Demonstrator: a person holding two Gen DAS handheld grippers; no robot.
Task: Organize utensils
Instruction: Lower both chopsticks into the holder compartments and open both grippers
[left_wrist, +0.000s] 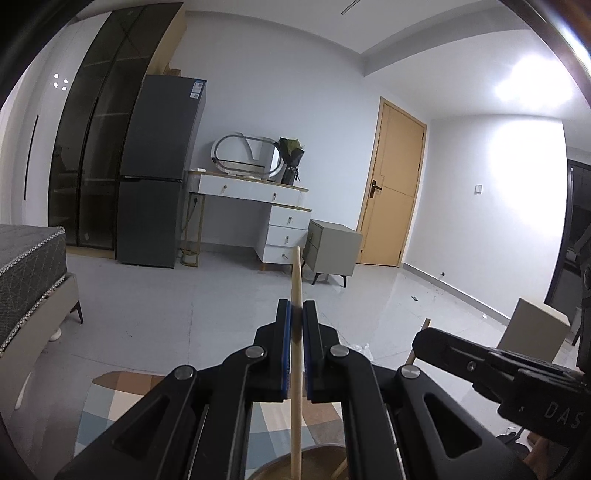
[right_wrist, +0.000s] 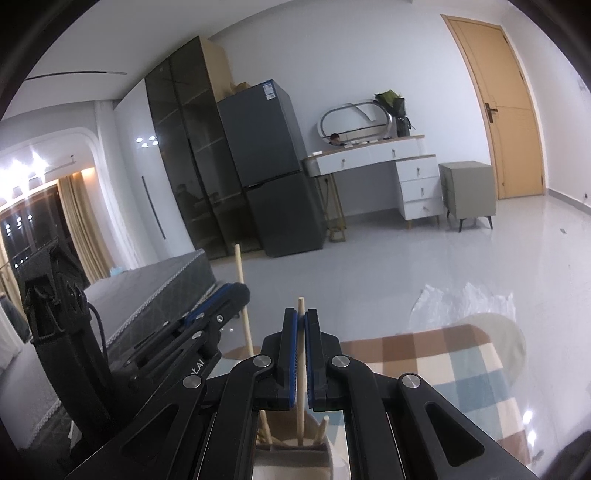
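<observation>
My left gripper (left_wrist: 297, 314) is shut on a long wooden stick (left_wrist: 296, 273) that stands upright, its lower end reaching into a round holder (left_wrist: 317, 463) below. My right gripper (right_wrist: 301, 321) is shut on a thinner wooden chopstick (right_wrist: 301, 306), also upright, its lower end inside a divided utensil holder (right_wrist: 291, 456) that holds several other wooden sticks. The right gripper shows at the right of the left wrist view (left_wrist: 480, 362). The left gripper, with its stick (right_wrist: 242, 291), shows at the left of the right wrist view (right_wrist: 218, 299).
A checked cloth (right_wrist: 424, 365) covers the table under the holder. Beyond are a grey floor, a bed (left_wrist: 26, 266), a dark fridge (left_wrist: 159, 170), a white dressing table (left_wrist: 258, 199), a small cabinet (left_wrist: 332, 247) and a wooden door (left_wrist: 395, 184).
</observation>
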